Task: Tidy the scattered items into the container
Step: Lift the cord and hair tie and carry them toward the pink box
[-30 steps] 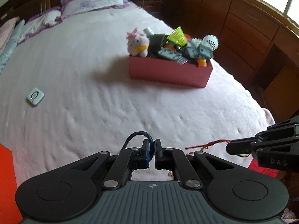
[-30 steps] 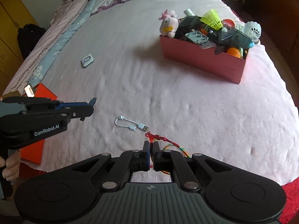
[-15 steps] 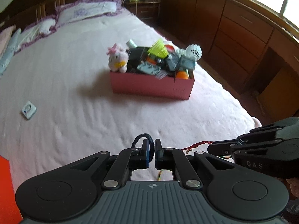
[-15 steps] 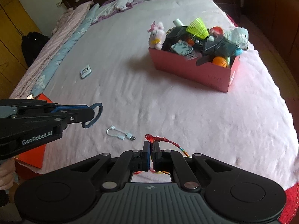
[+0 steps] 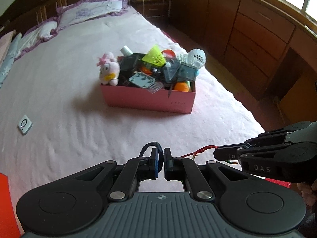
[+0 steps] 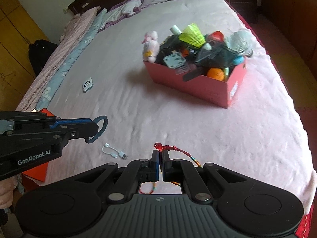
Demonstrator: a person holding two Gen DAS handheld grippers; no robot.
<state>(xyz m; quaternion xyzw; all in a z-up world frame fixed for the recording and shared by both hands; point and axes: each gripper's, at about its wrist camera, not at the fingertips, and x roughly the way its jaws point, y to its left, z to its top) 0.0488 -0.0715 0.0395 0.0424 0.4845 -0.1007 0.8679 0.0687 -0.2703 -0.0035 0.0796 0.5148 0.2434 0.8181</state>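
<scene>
Pink bedding is stretching across a bed [image 6: 138,103] where a person is tidying with two grippers. Left gripper [image 5: 160,159] is pinching a dark blue loop [image 5: 147,146], its fingers clenched on it; right gripper [image 6: 160,163] is gripping a red cord [image 6: 178,150], its fingers closed on that. Both things are hanging above the bed's near edge, well short of the pink box [image 6: 200,88], which is sitting farther up the bed and already heaped. Carrying them well likely means keeping both grips firm, lifting over the near wall and releasing into a gap low in the pile, since anything dropped on top could slide off. Two things are still lying on the bed: one white cable [image 6: 114,151] near the grippers and one small square device [image 6: 87,84] farther off. One plush toy [image 5: 108,71] is leaning at the box's corner, and two shuttlecocks, one yellow-green [image 5: 155,57] and one white [image 5: 196,58], are topping the heap.
</scene>
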